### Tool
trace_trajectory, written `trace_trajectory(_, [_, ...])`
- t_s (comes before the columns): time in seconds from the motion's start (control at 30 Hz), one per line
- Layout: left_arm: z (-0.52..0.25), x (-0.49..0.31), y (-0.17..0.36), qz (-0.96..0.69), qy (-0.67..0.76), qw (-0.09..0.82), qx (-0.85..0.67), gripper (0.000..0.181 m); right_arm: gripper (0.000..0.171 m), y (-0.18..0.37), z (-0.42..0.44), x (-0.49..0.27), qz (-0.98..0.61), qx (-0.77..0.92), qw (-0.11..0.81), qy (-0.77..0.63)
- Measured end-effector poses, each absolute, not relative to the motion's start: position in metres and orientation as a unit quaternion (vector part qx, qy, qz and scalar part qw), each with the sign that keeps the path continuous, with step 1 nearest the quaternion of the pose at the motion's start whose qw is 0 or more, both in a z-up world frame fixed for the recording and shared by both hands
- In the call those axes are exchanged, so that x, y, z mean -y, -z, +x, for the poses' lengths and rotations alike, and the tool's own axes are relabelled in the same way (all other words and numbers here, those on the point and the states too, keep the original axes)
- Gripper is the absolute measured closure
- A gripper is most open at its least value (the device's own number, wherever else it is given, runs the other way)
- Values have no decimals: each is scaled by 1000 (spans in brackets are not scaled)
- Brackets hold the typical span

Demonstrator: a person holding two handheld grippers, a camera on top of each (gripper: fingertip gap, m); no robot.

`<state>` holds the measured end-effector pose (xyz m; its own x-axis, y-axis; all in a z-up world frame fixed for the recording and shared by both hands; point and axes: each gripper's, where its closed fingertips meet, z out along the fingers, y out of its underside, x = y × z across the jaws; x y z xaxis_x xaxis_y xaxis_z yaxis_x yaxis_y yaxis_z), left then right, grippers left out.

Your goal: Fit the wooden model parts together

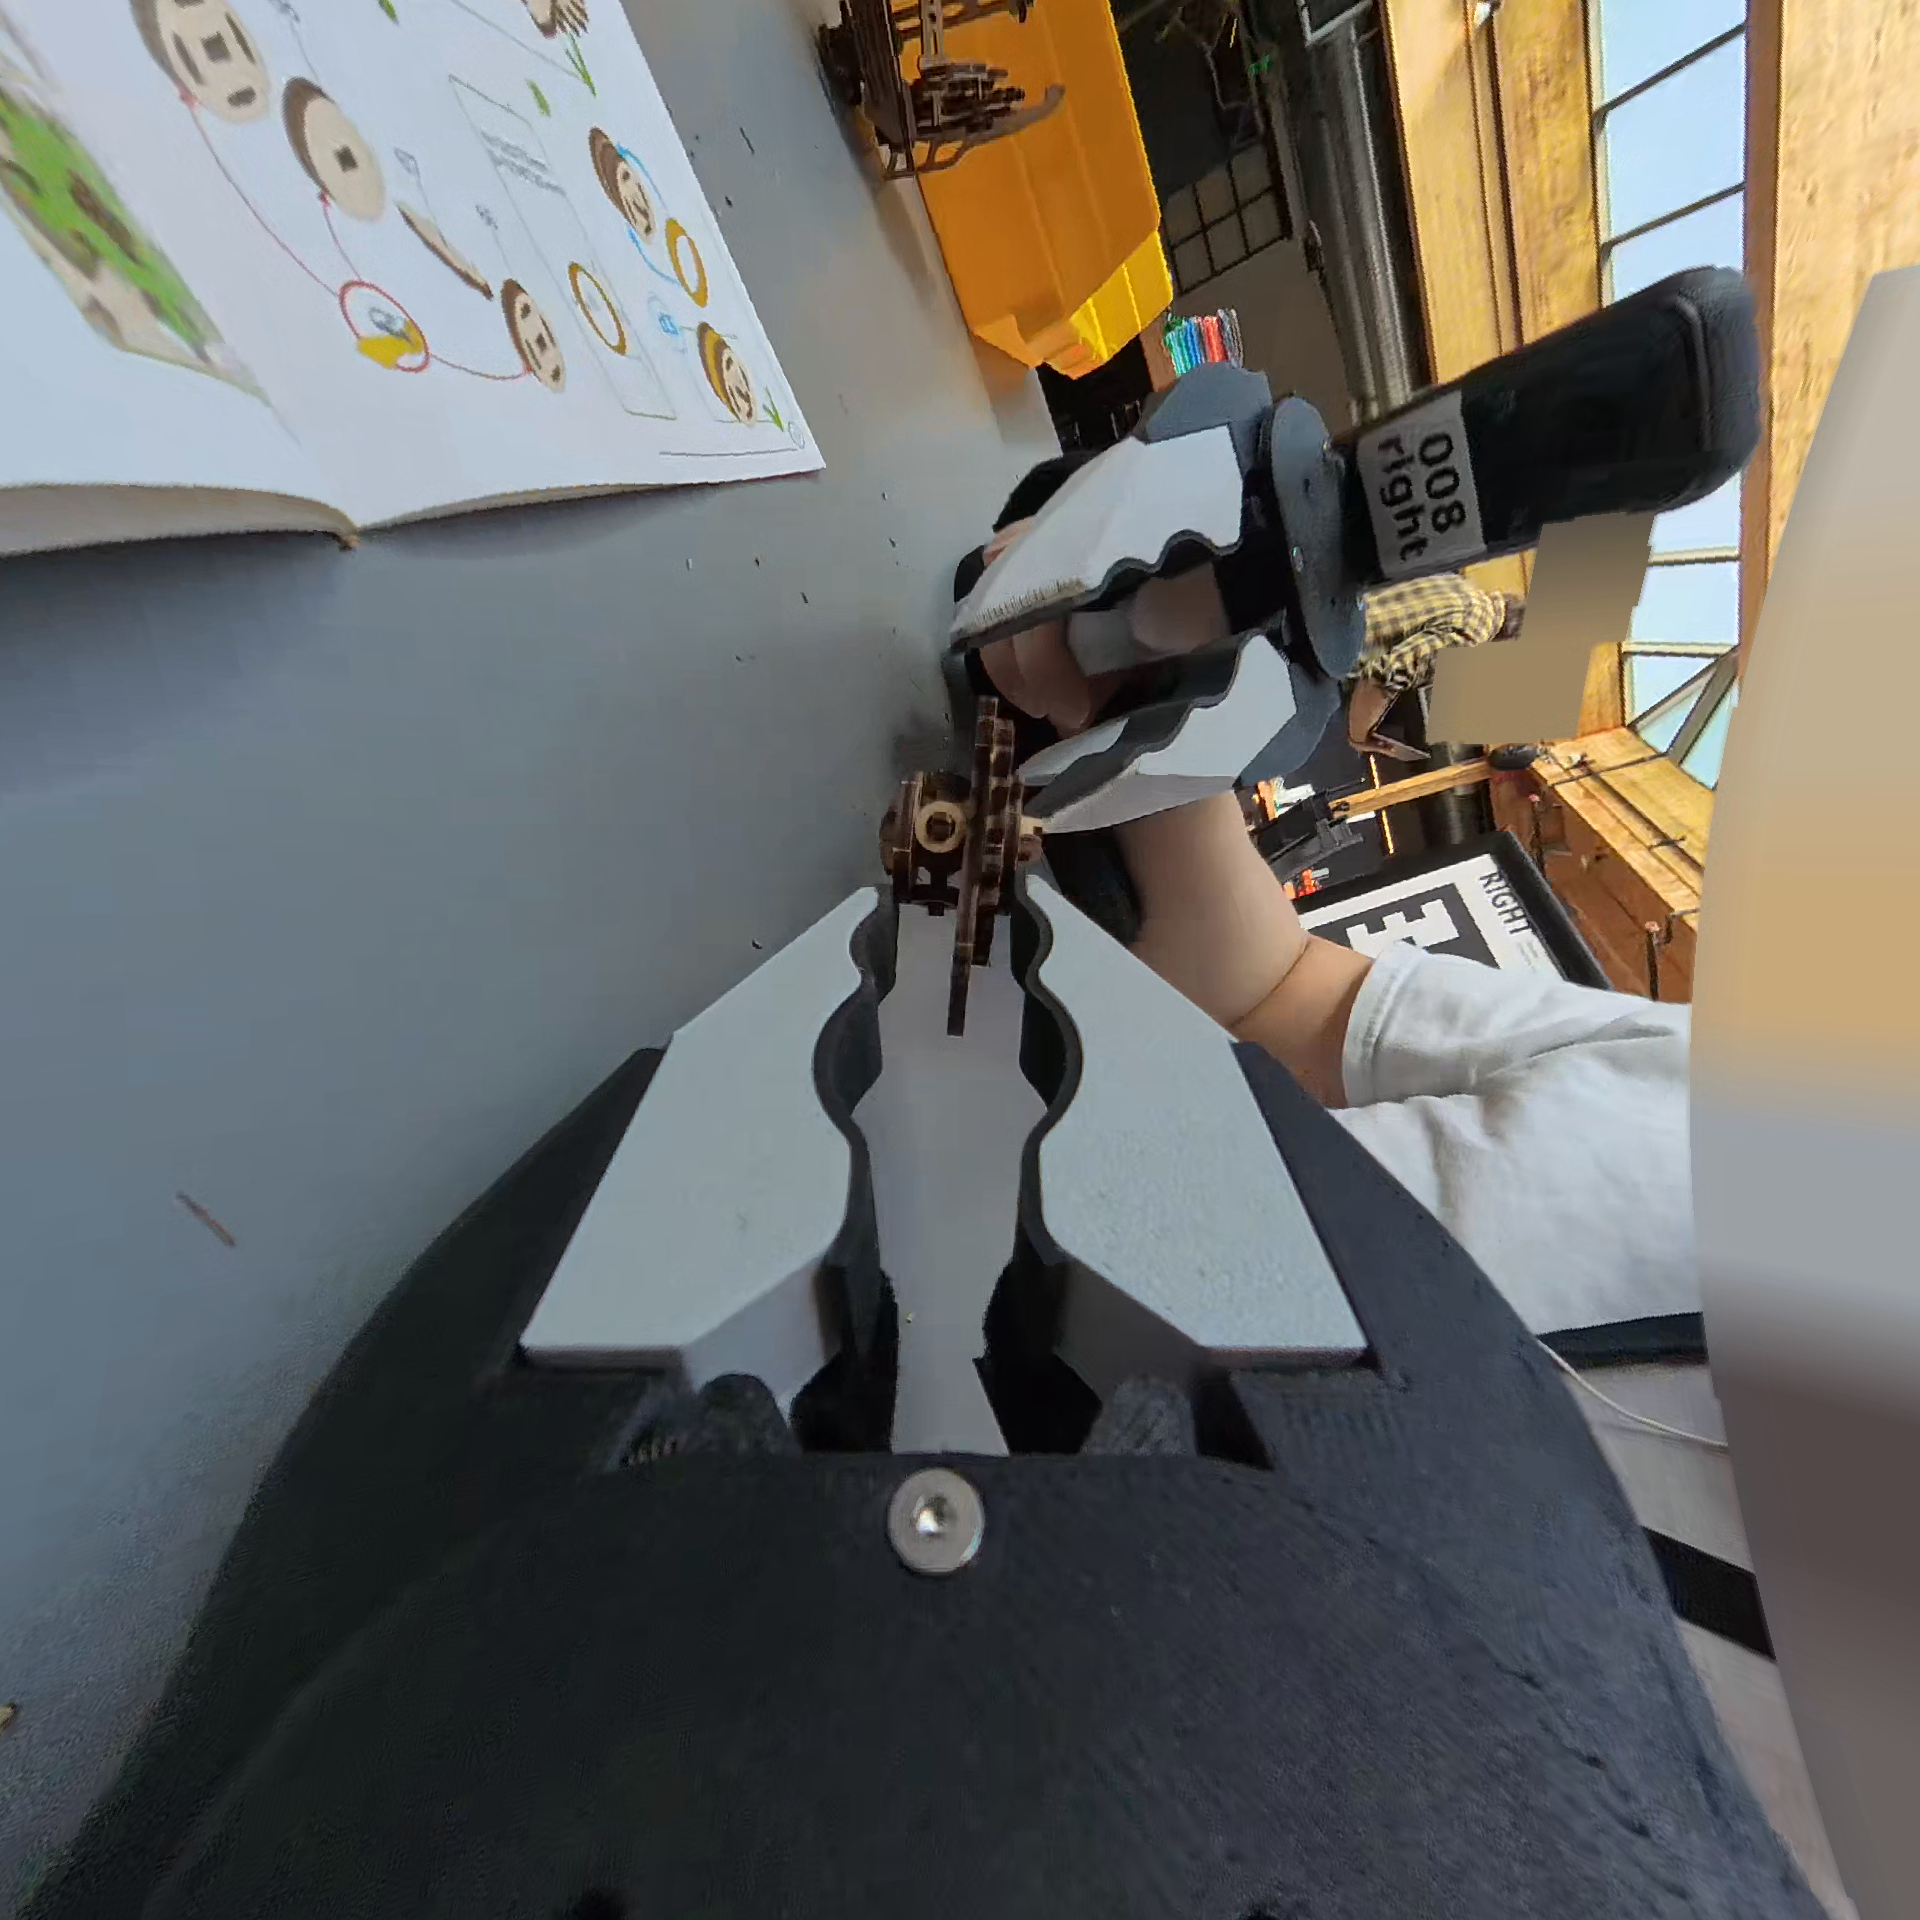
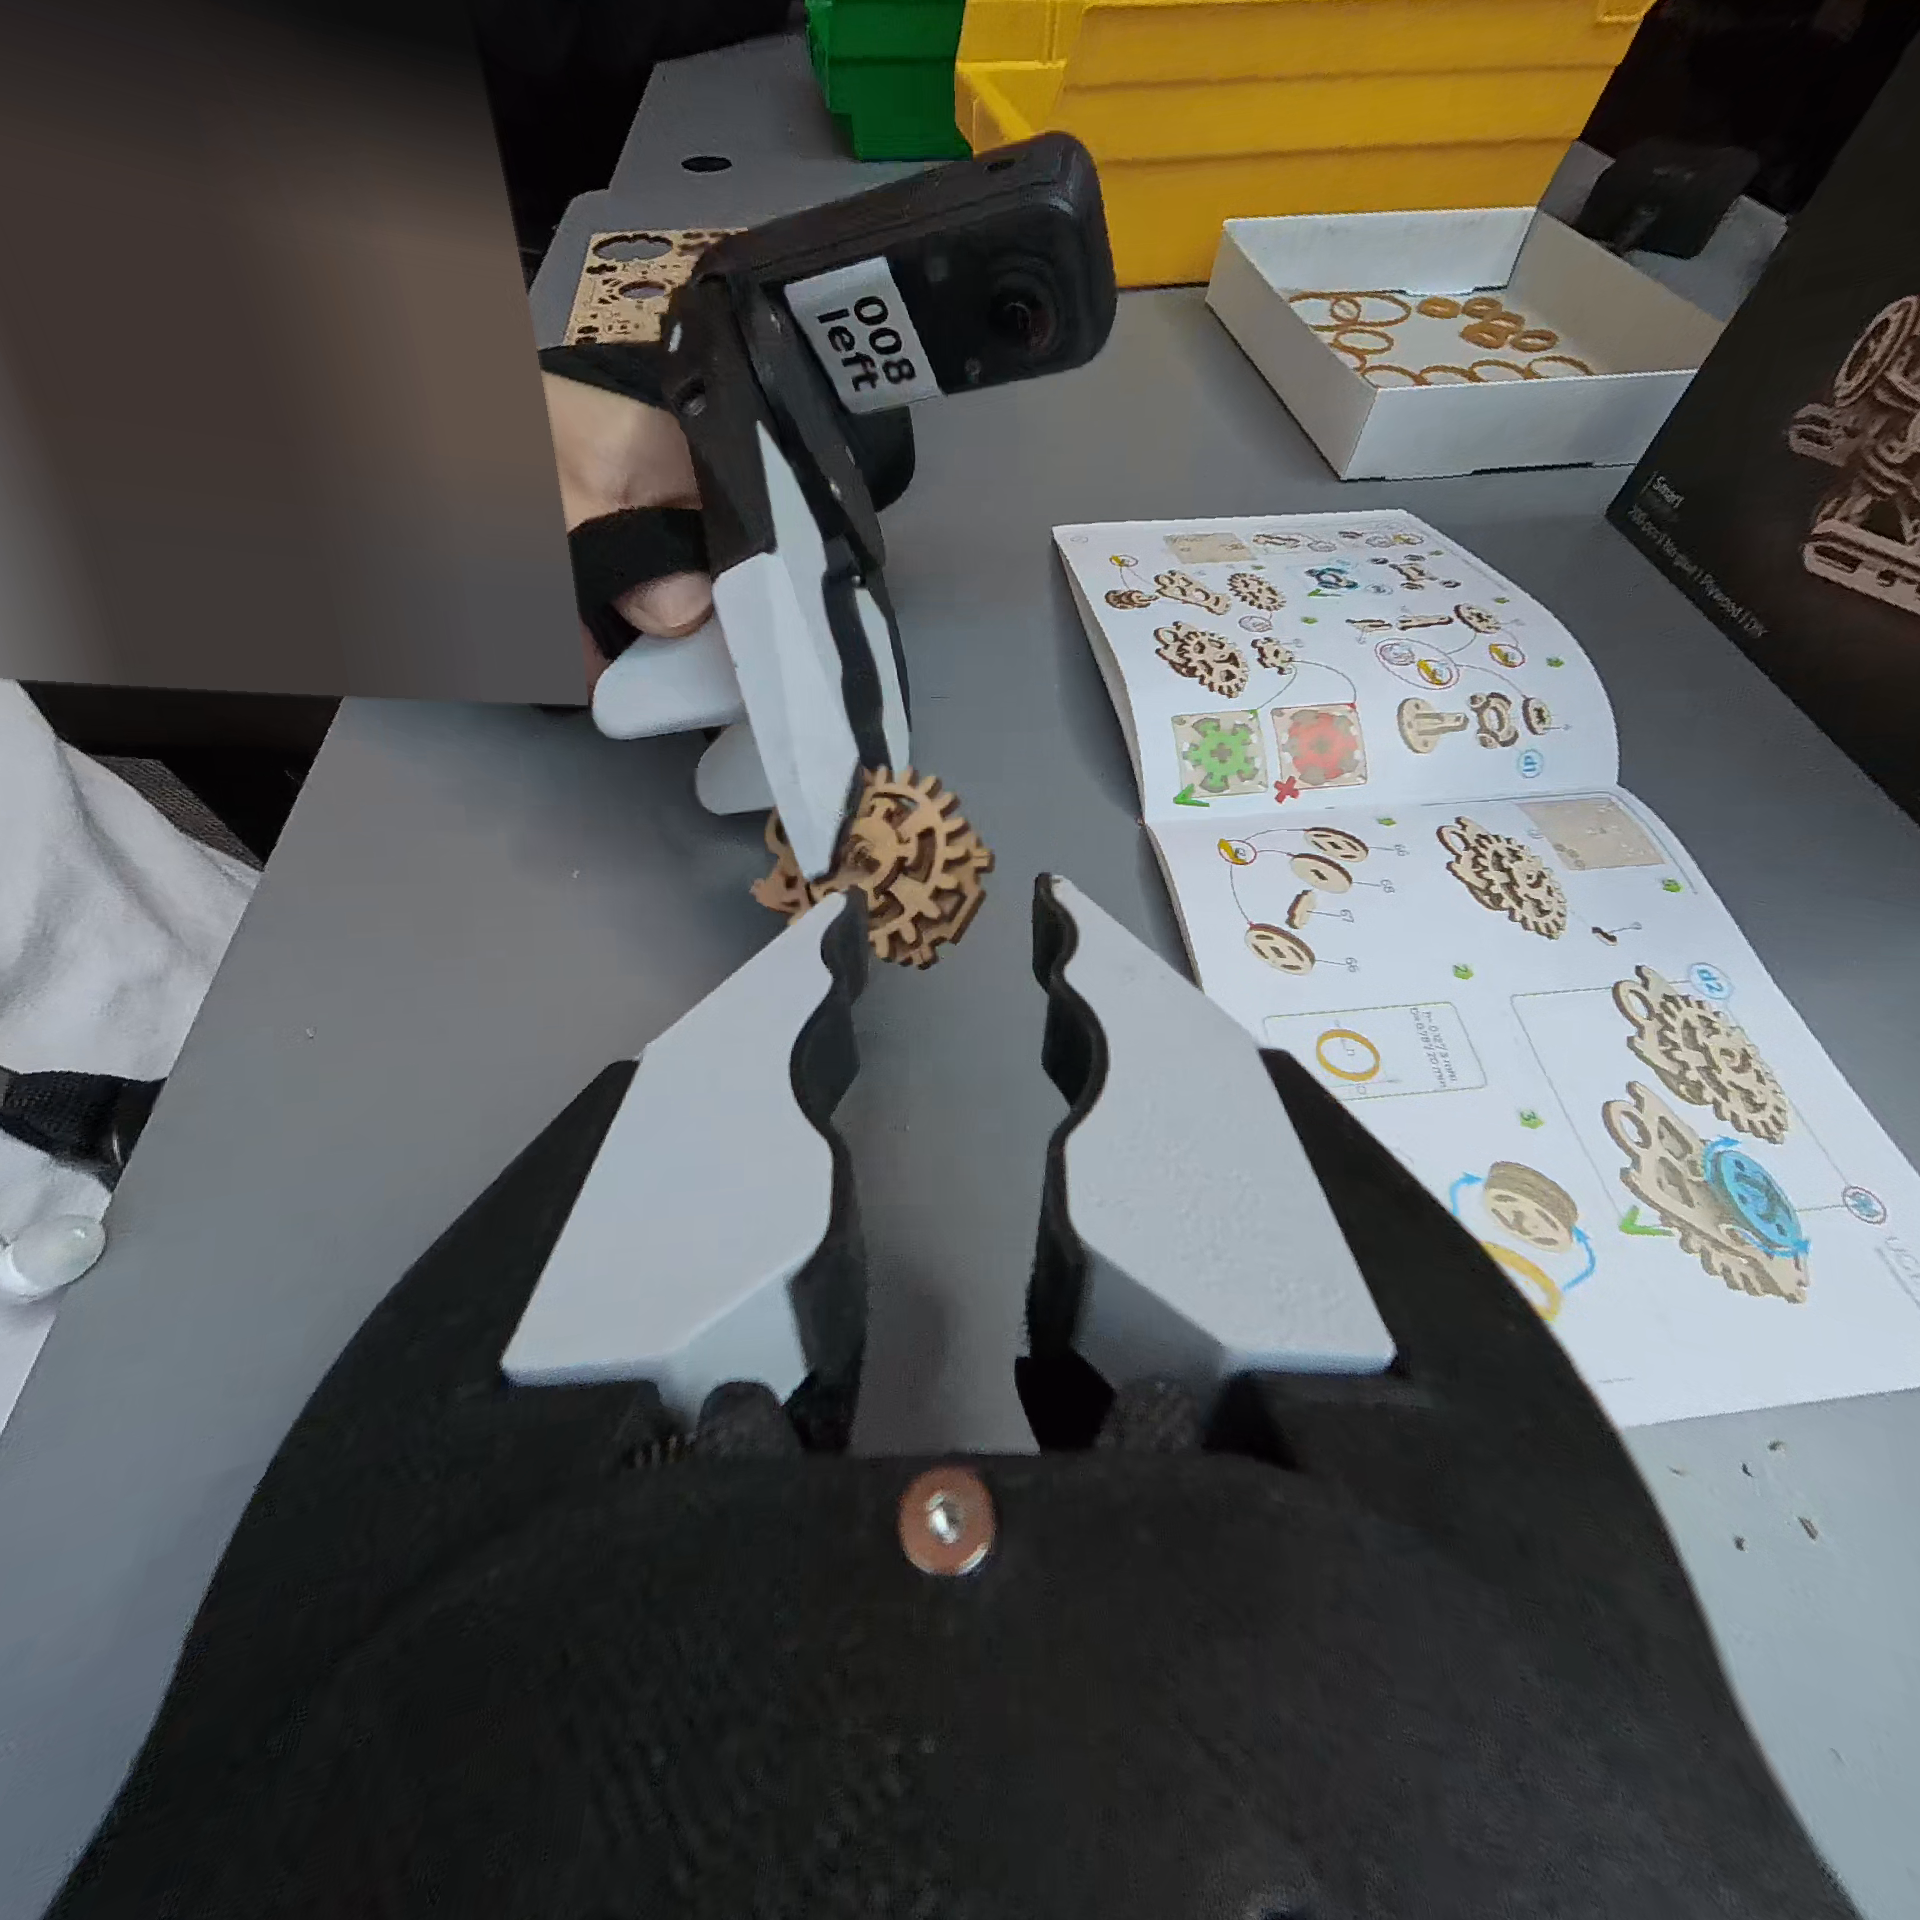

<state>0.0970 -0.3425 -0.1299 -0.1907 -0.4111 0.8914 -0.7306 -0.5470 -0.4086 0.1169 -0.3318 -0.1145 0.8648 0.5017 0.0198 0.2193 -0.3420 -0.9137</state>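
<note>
A wooden gear assembly (image 2: 914, 883) of stacked toothed wheels with a small hub hangs above the grey table (image 2: 499, 935). My left gripper (image 2: 821, 852) is shut on it from above. In the left wrist view the gear assembly (image 1: 966, 852) shows edge-on between my left gripper's (image 1: 956, 899) tips. My right gripper (image 2: 940, 904) is open and empty. Its left fingertip (image 2: 836, 925) is right beside the gear's edge. In the left wrist view my right gripper (image 1: 997, 717) comes in from the right, and its lower fingertip (image 1: 1044, 816) is against the assembly.
An open instruction booklet (image 2: 1403, 883) lies to the right. Behind it a white tray (image 2: 1475, 431) holds wooden rings. Yellow bins (image 2: 1299, 104) and a green bin (image 2: 883, 73) stand at the back, a dark product box (image 2: 1818, 468) at far right, a punched wooden sheet (image 2: 623, 281) at back left.
</note>
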Motion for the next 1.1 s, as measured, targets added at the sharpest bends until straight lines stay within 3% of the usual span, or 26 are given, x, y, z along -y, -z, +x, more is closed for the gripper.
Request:
trace_trajectory(0.23, [80,359,126,540,-492,56,681,161,139,99,104,339,-785,188,515,-289])
trace_trajectory(0.3, [82,357,125,522,-456,18,720,161,159,99,92,350,-779,200,480,-351])
trace_trajectory(0.4, [83,358,120,503,-437,10,746,161,163,103,88,355,-782,182,453,-388])
trace_trajectory(0.53, [92,353,90,486,-505,-18,713,158,164,78,96,353,-746,170,518,-382])
trace_trajectory(0.6, [96,344,70,490,-568,-29,661,142,164,58,101,352,-710,144,557,-405])
trace_trajectory(0.73, [99,339,45,470,-692,-36,546,131,164,31,106,350,-651,118,616,-427])
trace_trajectory(0.87, [100,353,37,426,-745,-50,510,154,164,26,99,345,-633,106,623,-447])
trace_trajectory(0.97, [102,353,39,429,-741,-64,512,155,164,28,101,344,-630,95,622,-455])
trace_trajectory(1.1, [94,361,55,452,-712,34,536,155,163,39,97,350,-667,163,621,-379])
